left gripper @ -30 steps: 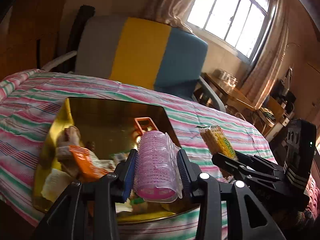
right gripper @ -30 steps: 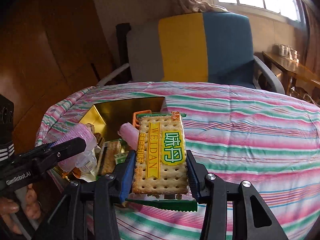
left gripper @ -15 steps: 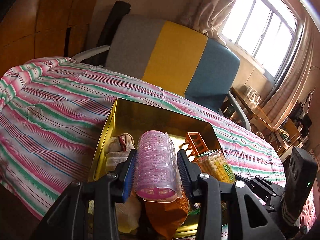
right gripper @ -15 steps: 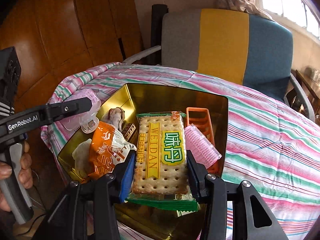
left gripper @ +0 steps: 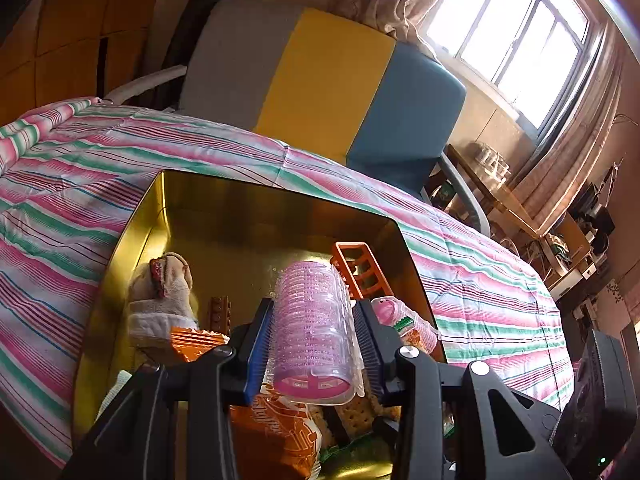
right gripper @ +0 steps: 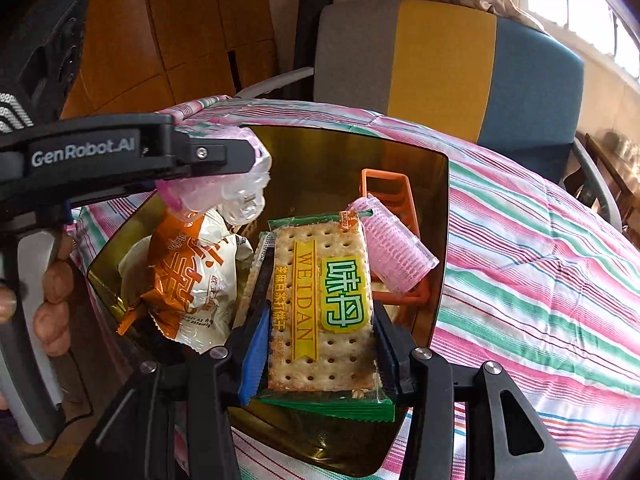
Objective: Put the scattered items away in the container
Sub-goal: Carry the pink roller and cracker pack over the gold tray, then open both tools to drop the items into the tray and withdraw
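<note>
A gold tin (left gripper: 120,240) (right gripper: 440,216) lies on the striped quilt. My left gripper (left gripper: 314,340) is shut on a pink hair roller (left gripper: 312,324) and holds it above the tin; it also shows in the right wrist view (right gripper: 224,176). My right gripper (right gripper: 318,344) is shut on a cracker packet (right gripper: 324,304) over the tin's near side. In the tin lie an orange snack bag (right gripper: 188,272), a second pink roller (right gripper: 394,252), an orange plastic rack (left gripper: 360,268) and a cloth bundle (left gripper: 160,296).
The striped quilt (left gripper: 80,168) surrounds the tin. A grey, yellow and blue chair (left gripper: 320,92) stands behind it. A wooden side table (left gripper: 500,192) with glassware is at the right by the window. Wooden panelling (right gripper: 180,40) is at the left.
Both grippers have moved over the tin with their loads. The tin now fills more of both views, and the cracker packet sits lower over its contents.
</note>
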Demonstrator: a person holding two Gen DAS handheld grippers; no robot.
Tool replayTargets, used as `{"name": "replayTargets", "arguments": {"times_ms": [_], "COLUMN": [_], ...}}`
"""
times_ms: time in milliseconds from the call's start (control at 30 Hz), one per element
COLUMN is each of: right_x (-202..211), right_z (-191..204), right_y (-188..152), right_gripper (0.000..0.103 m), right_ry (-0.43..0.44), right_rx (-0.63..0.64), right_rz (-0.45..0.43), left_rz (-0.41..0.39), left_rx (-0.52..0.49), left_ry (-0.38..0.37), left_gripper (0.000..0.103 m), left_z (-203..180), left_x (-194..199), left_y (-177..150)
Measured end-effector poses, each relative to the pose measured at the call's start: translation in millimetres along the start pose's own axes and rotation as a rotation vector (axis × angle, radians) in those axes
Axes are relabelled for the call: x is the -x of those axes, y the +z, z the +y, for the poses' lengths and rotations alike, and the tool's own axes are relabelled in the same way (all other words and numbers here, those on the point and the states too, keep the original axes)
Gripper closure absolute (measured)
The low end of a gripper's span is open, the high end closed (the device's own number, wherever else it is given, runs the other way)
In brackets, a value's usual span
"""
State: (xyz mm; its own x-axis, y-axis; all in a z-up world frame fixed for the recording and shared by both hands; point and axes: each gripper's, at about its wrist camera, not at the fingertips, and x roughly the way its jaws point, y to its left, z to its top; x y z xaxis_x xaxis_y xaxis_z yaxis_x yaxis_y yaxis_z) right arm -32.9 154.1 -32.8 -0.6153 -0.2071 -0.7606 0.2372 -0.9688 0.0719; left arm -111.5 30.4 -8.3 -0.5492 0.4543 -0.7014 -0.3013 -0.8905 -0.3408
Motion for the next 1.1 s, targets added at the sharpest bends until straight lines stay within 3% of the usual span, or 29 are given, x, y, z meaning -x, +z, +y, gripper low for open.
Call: {"name": "replayTargets", "arguments": {"times_ms": [233, 367, 467, 800, 1100], "right_x": [-4, -2, 2, 7, 19], "right_z": [-2, -7, -8, -4, 2], "right_y": [-5, -8, -10, -11, -11], "right_gripper": [0.055, 0.054, 0.054, 0.053, 0.051], "right_ry": [0.019, 0.020, 0.018, -0.002, -0.027], "right_rx": [-0.012, -0.031, -0.040, -0.035, -0.047], "right_rz": [0.000, -0.001, -0.007, -0.012, -0.042], "left_rz": [0.041, 0.063, 0.049, 0.008, -0.051], "left_rx": [0.001, 0.014, 0.018, 0.007, 0.026], "left_ry": [0.023, 0.026, 0.015, 0.036, 0.072], "left_gripper": [0.062, 0.054, 0.048, 0.048, 0.040], "left_z": [0, 3, 4, 7, 16], "left_x": [-14, -17, -12, 8, 41], "left_y": [-6, -9, -10, -13, -27]}}
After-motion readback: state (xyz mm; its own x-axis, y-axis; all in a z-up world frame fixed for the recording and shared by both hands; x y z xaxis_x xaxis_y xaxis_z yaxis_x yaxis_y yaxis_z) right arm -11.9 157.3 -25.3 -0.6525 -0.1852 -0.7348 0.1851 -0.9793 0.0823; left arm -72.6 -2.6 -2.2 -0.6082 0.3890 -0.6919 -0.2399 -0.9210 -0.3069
